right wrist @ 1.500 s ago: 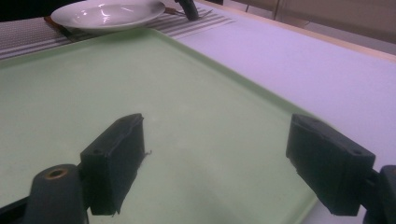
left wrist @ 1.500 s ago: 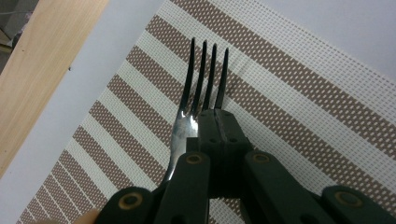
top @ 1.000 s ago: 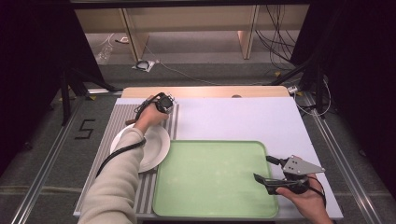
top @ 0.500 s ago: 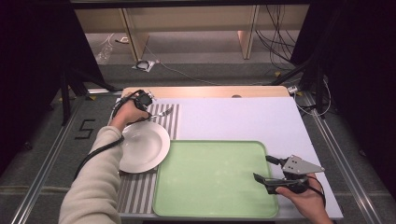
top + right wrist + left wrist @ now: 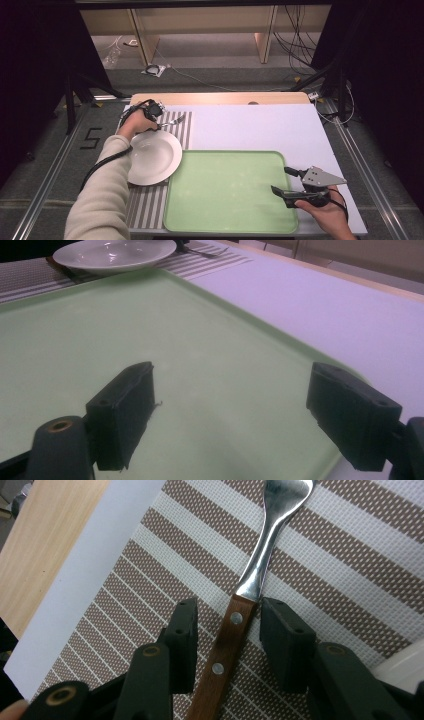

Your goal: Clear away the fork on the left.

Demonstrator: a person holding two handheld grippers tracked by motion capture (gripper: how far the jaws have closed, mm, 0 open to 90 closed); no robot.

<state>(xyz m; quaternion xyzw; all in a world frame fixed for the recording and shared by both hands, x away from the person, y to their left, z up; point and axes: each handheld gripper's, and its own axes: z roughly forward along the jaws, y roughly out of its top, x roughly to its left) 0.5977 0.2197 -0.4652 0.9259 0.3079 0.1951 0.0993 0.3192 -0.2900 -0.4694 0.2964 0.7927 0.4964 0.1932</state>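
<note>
Wooden fork handle, with two metal rivets, lying straight between the jaws of the left gripper (image 5: 227, 612). Seen in the left gripper view: fork (image 5: 260, 565) flat on the brown-and-white striped placemat (image 5: 325, 555), steel neck and head running on ahead of the jaw tips, handle running back under the gripper body. Jaws partly apart, having just been opening, with the handle in the gap. Clear space between the handle and the pad on that view's left; the other pad just beside the handle's front end, whether touching or not cannot be told. No squeeze on the wood visible.

From the high view: left gripper (image 5: 159, 111) at the far end of the placemat (image 5: 145, 210), fork (image 5: 172, 120) pointing away from it toward the white sheet on the worktop (image 5: 250, 125). White plate (image 5: 150, 157) just behind those jaws on the near side, lying on the same placemat.

Right gripper (image 5: 279, 179) held low over the near right corner of the green tray (image 5: 225, 190). Jaws spread wide in the right gripper view (image 5: 230, 395), nothing between them but bare tray (image 5: 200, 340). Well ahead of those jaws, past the tray's far rim: plate (image 5: 115, 252) and, beyond it, the fork tines, small and dim.
</note>
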